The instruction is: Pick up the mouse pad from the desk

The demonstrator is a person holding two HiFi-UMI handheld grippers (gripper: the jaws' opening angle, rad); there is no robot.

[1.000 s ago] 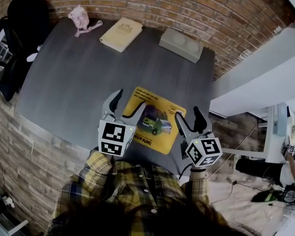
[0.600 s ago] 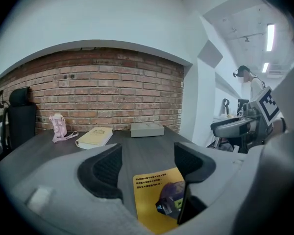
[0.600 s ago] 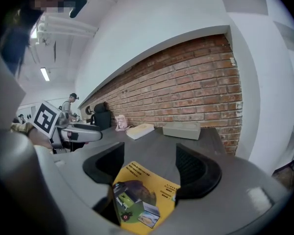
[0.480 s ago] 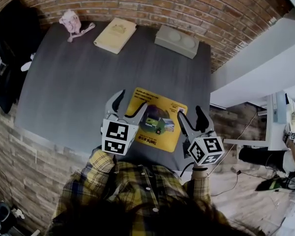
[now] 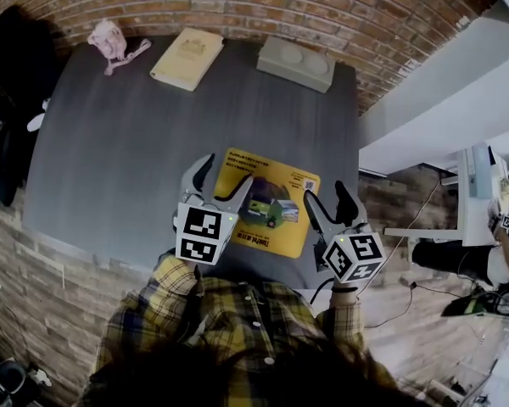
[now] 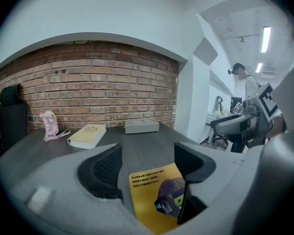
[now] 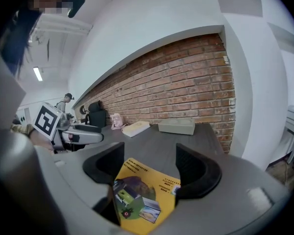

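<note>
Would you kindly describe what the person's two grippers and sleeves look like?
The left gripper and right gripper match: each has a pale grey body, two curved jaws with black ribbed pads, and a white cube with black square markers at the rear. The sleeves are yellow-and-dark plaid.

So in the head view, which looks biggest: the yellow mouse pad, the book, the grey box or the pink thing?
1. mouse pad, though partly covered
2. book and grey box, too alike to rank
3. pink thing

Mouse pad [image 5: 267, 195] near desk [image 5: 127, 142] edge (book [image 5: 185, 58] behind).
</note>
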